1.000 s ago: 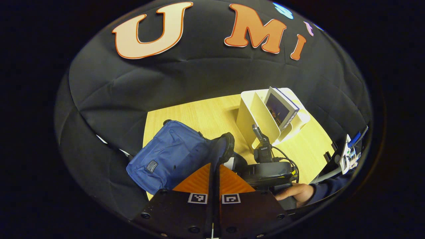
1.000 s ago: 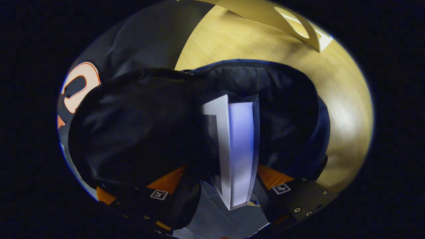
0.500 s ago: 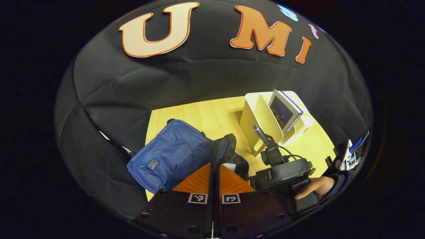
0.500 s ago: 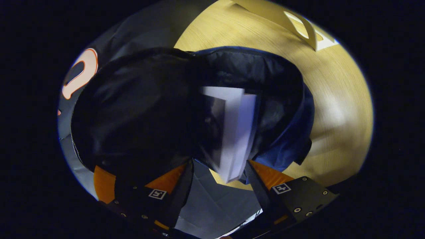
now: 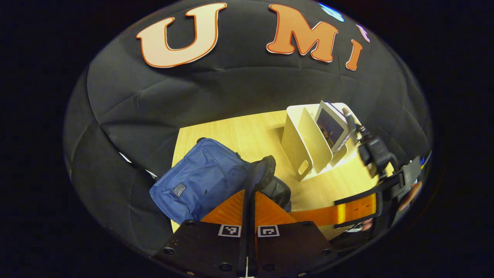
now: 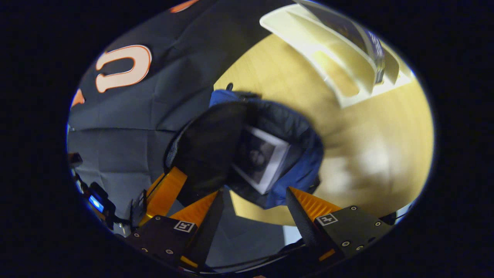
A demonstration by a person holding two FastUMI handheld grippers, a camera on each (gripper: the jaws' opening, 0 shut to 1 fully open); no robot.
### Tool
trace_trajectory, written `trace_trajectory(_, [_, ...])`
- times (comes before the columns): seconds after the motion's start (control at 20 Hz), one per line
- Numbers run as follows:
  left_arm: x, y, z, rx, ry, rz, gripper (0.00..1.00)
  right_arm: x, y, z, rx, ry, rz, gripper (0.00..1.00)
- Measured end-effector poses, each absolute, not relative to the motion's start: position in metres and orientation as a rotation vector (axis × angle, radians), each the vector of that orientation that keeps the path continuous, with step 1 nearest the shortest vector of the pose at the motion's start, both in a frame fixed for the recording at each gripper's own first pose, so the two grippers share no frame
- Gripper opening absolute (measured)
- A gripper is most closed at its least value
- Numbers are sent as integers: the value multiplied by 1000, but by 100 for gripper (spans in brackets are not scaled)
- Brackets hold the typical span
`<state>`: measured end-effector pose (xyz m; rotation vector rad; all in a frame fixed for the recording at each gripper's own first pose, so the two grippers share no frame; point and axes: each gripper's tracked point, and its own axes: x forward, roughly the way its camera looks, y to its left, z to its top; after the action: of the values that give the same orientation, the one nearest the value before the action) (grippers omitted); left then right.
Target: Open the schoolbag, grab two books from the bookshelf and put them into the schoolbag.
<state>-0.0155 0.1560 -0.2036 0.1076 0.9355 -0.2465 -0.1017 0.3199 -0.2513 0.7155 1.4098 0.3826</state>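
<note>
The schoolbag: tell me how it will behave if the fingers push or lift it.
The schoolbag is probably floppy: its cloth sags and wrinkles on the table. Its opened flap would likely fold back without support. With a book inside, it may slump towards that side when lifted.

table (image 5: pixel 247 133): light wood-grain top, mid-frame in left gripper view
table, right gripper view (image 6: pixel 370 154): right half of frame, pale glare patches
</note>
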Motion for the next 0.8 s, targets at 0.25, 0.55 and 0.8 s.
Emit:
trace_trajectory(0.25, [-16, 151, -207, 124, 944, -232, 2, -85, 242, -243, 489, 1293, 311, 97])
trace_trajectory(0.55, [-16, 150, -206, 143, 943, -210, 1, -48, 169, -209, 247, 1170, 263, 97])
trace_trajectory(0.8, [-21, 149, -208, 129, 945, -211, 2, -1, 118, -189, 162, 1151, 230, 97])
